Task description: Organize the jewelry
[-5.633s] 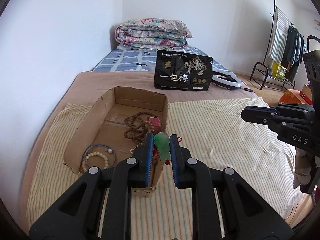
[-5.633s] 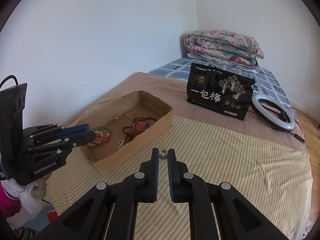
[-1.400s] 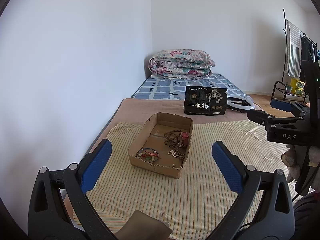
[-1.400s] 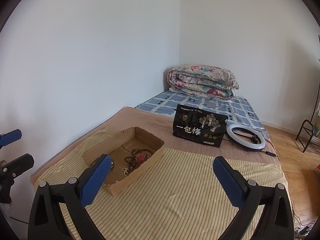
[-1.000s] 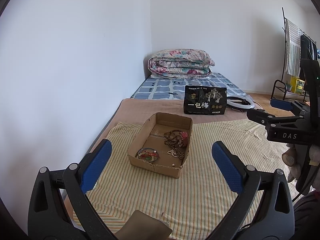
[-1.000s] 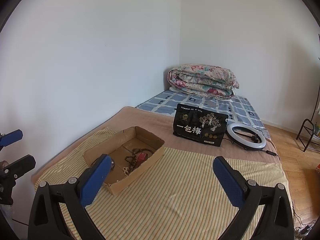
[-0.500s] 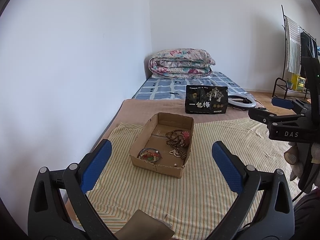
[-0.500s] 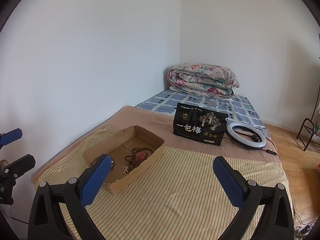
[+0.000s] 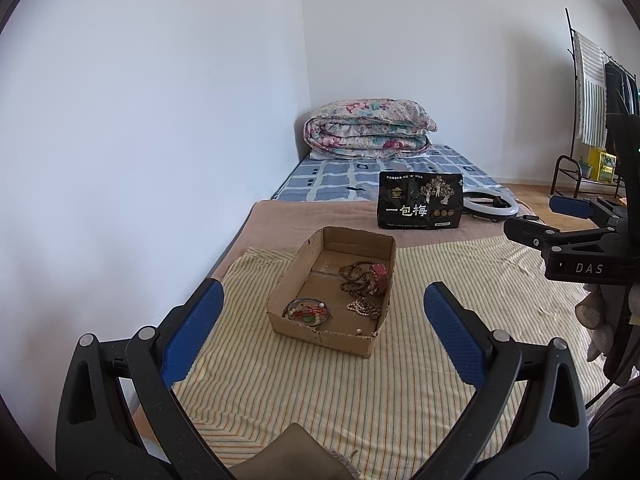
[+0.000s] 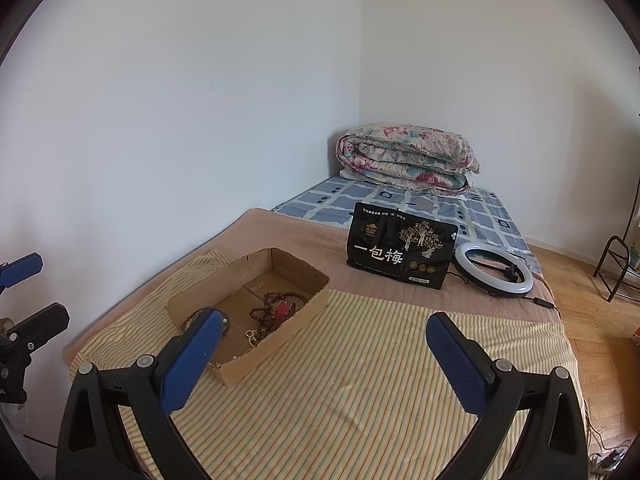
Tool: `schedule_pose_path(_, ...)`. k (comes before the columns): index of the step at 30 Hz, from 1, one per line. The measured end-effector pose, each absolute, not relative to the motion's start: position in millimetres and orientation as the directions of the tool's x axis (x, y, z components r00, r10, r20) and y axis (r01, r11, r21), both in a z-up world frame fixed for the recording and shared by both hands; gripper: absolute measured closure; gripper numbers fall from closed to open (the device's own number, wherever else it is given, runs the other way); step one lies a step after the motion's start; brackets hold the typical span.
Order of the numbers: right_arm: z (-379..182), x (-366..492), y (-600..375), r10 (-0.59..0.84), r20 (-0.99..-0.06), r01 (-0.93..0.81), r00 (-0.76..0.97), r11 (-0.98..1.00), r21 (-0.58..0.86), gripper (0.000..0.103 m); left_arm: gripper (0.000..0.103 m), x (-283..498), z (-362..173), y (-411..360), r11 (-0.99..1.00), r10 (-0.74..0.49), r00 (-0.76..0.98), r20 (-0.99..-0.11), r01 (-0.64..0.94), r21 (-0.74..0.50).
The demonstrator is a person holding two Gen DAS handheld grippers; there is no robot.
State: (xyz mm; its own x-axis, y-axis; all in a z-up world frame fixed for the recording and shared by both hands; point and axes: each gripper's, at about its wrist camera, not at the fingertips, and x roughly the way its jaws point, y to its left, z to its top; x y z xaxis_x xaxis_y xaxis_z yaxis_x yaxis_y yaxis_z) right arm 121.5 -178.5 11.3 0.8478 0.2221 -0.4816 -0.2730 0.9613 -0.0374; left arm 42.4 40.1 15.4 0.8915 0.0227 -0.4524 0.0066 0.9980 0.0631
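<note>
Both the left gripper (image 9: 323, 304) and the right gripper (image 10: 323, 340) were spread wide and held nothing. The jewelry, a brown bead string (image 9: 358, 278) and bracelets (image 9: 307, 312), lay inside the cardboard box (image 9: 320, 334) on the striped bed cover (image 9: 440, 280).

**Both grippers spread wide, nothing held**

Left gripper (image 9: 323, 300): jaws parted to full width, blue pads facing inward, nothing between them. It is raised and pointed forward and slightly downward.

Right gripper (image 10: 320, 332): jaws likewise wide apart, pads bare, nothing between them. Raised, pointed forward and down.

In the left wrist view the right gripper appears at the right edge, side-on, jaws apart, with a light-gloved hand (image 9: 600, 320) below its body. In the right wrist view the left gripper's fingertips (image 10: 20, 268) show at the left edge, separated.
</note>
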Motion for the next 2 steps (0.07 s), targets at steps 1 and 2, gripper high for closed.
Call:
schedule_pose_path(1, 9.9, 121.2, -179.0, 0.223, -0.482, -0.273, 0.848, 0.961, -0.036, 0.000, 0.001, 42.8, 14.8, 41.6, 0.998, 0.026, 0.891, -0.453, 0.003, 0.063)
schedule_pose_path(2, 8.8, 120.6, -179.6, 0.223, -0.482, -0.272, 0.847, 0.962, -0.035, 0.000, 0.001, 43.3, 14.2, 43.7, 0.998, 0.028, 0.890, -0.454, 0.000, 0.061)
